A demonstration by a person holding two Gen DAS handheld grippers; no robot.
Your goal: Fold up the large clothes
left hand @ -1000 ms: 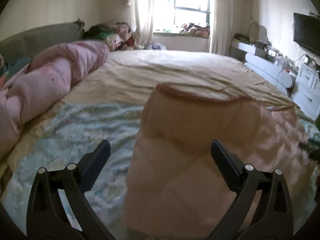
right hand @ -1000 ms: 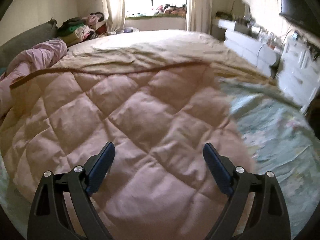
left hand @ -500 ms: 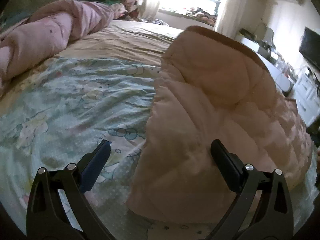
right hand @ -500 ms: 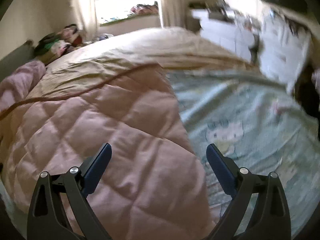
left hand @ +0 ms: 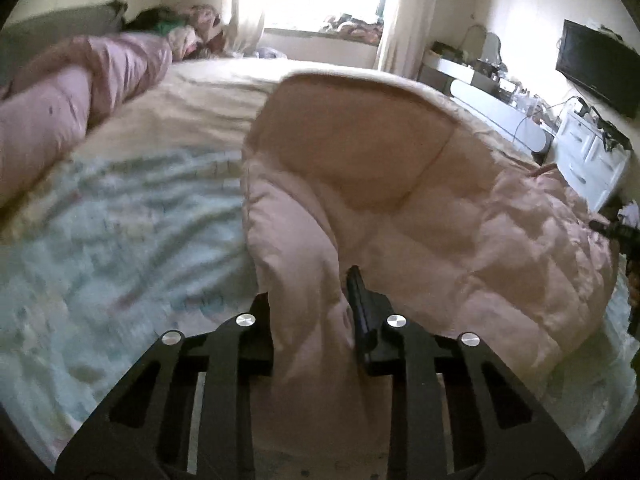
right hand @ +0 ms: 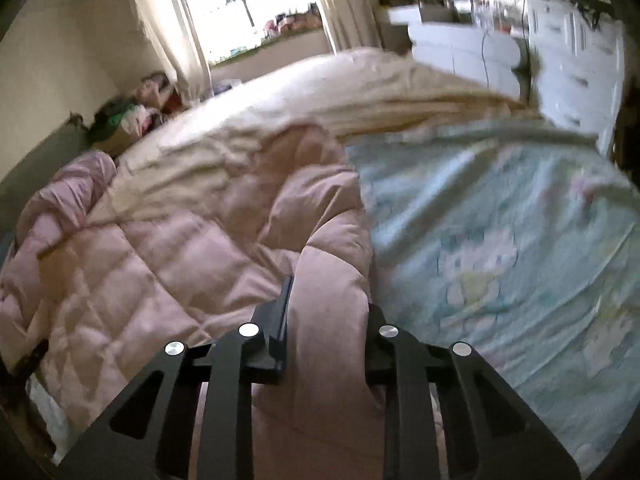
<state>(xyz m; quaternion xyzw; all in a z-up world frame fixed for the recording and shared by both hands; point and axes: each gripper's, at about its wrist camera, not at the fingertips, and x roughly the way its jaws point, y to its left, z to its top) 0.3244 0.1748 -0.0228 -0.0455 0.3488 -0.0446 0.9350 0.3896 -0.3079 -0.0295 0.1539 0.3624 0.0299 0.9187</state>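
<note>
Two grippers are clamping one garment: a large pink quilted coat (left hand: 420, 208), lying bunched across the near edge of the bed (left hand: 120, 232) on a pale green patterned sheet.

Left gripper (left hand: 312, 312): jaws have just been closing and are now pinching a thick roll of the coat's near left edge; padding is bulging up between them.

Right gripper (right hand: 324, 316): jaws have likewise just been closing and are gripping a raised fold at the coat's near right edge, beside the bare sheet.

Other items: a rolled pink duvet (left hand: 72, 120) is lying along the far left side of the bed, well apart from the coat.

Risks: slick, puffy fabric is likely squeezing outward, so either pinch may be slipping off when lifted. Uneven bites may be skewing the fold, and a grip catching only the top layer may be leaving the underside dragging on the sheet.
</note>
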